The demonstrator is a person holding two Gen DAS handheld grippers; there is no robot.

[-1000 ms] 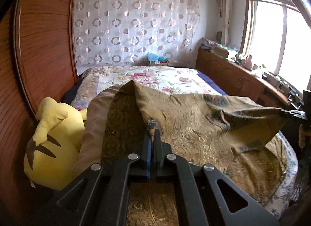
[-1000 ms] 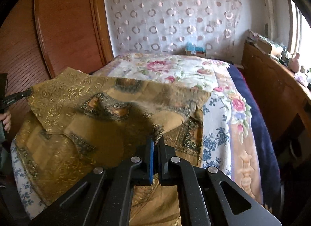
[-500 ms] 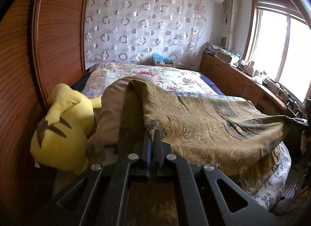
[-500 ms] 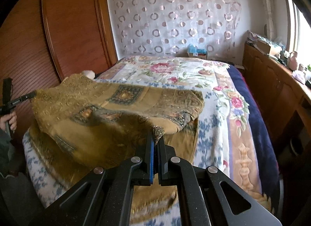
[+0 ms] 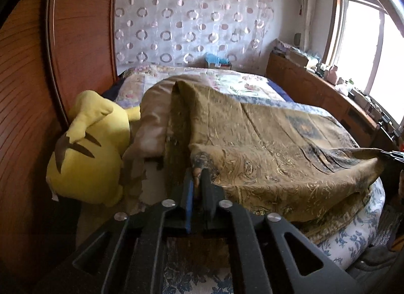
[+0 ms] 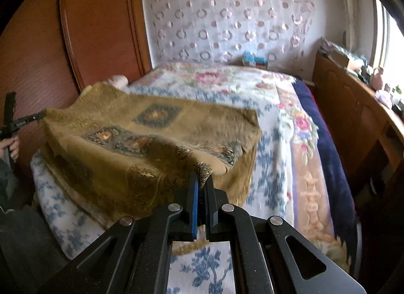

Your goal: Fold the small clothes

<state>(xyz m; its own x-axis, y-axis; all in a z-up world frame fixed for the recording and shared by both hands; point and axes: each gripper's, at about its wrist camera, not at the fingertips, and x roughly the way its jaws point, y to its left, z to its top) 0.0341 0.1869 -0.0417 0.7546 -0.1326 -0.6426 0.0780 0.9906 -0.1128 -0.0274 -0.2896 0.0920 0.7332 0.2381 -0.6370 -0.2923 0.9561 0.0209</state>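
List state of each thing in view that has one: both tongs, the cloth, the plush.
left tongs: shut on a corner of the gold cloth
right tongs: shut on another corner of it
gold cloth: doubled over, top layer held up between both tongs, lower layer lying on the bed
yellow plush: lying at the bed's edge, beside the wooden wardrobe
window: bright; open or closed cannot be told
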